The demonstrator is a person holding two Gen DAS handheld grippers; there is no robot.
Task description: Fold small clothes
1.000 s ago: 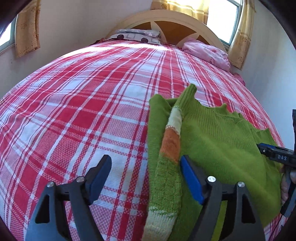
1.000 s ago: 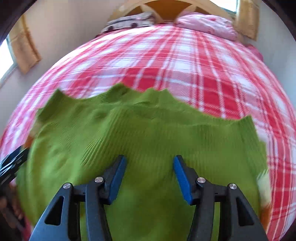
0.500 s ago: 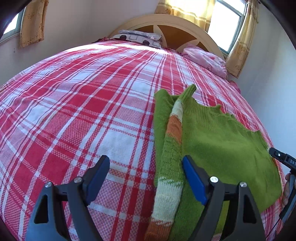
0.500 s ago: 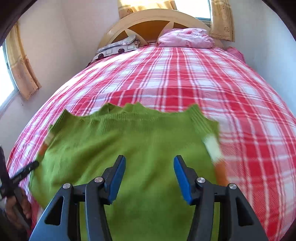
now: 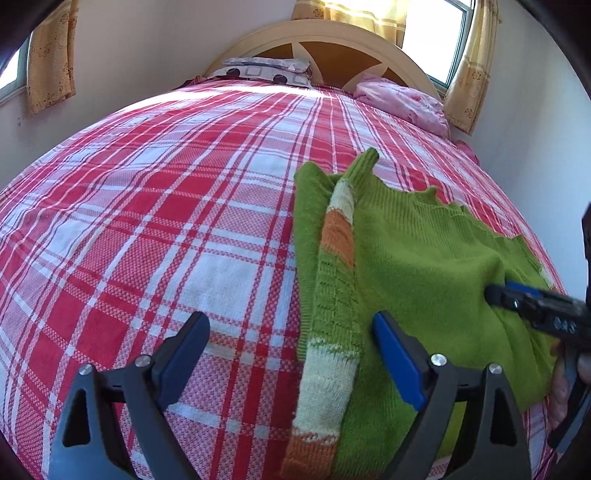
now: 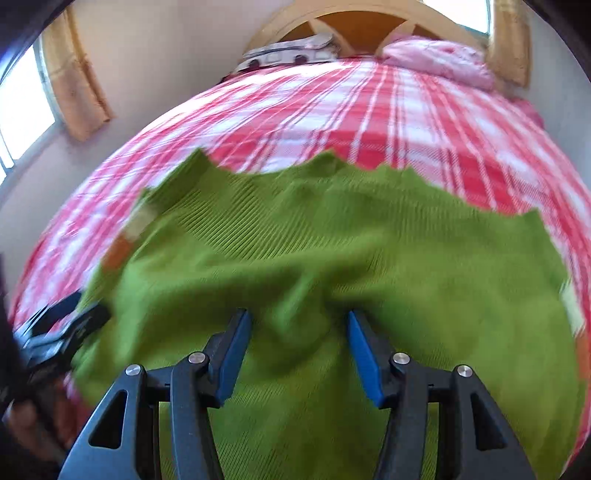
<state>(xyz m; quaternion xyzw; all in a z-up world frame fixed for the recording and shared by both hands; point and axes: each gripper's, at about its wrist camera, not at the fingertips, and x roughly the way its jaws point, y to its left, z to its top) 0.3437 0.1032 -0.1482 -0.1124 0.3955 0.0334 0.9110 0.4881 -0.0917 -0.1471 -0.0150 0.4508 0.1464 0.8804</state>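
Sweater [image 5: 424, 266] flat on plaid bed [image 5: 166, 221], sleeve at 9 o'clock; left gripper [image 5: 291, 347], right gripper [image 6: 295, 339] jaws both spread.

A small green knitted sweater [image 5: 424, 266] lies on the red-and-white plaid bed [image 5: 166, 221], its cream-and-orange striped sleeve [image 5: 332, 295] folded lengthwise along one side, scalloped hem toward the headboard.

Both wrist views sit low over the bed [image 5: 184, 221] facing its headboard [image 5: 332, 33] — sharing the green sweater [image 6: 332, 258].
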